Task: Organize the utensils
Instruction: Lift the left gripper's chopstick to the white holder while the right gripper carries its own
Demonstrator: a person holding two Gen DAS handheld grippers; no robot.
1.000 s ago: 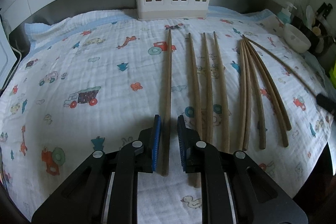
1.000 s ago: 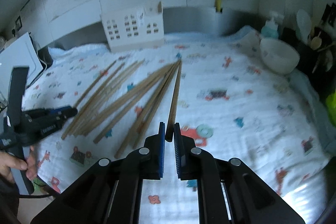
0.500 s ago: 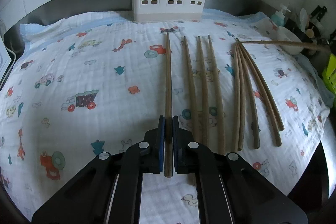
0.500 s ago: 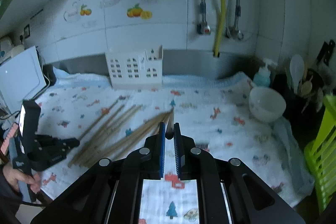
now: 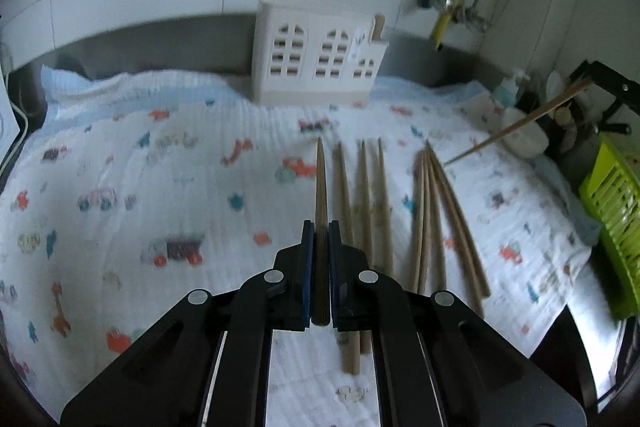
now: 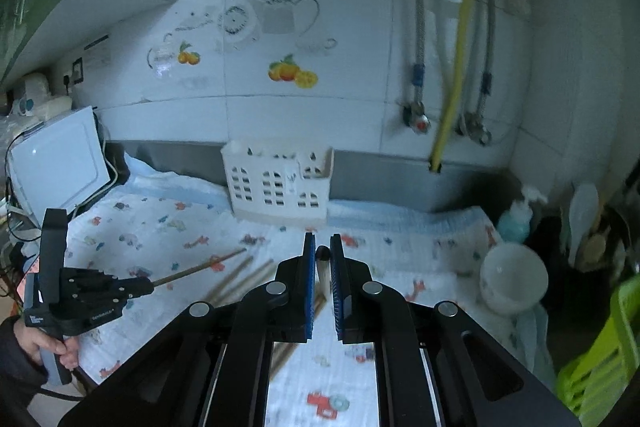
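Chopsticks were up in both hands. The left chopstick (image 5: 321, 187) sat pinched between the blue pads of the left gripper (image 5: 319, 239), its long axis running straight ahead along the fingers, thin tip pointing toward the white holder (image 5: 316, 67) standing at the back of the cloth (image 5: 160, 187). From that gripper the holder lay dead ahead and slightly above the tip, well apart from it. The right chopstick (image 5: 520, 123) showed in the left view as a thin shaft slanting in the air over the cloth's right side; from the right wrist only its butt end (image 6: 322, 251) could be seen, pinched between the pads of the right gripper (image 6: 322, 255), so it too ran nose-forward along the fingers. The holder (image 6: 280, 187) sat just left of that line, its open top in sight. The right side looked the nearer and higher of the two, by my reading. Both sticks lay roughly level while the slots opened upward, so the coming drop would likely call for tipping each stick tip-down over the rim. On the cloth the other chopsticks (image 5: 400, 207) lay in loose groups, lengthwise toward the holder, just right of the left gripper.
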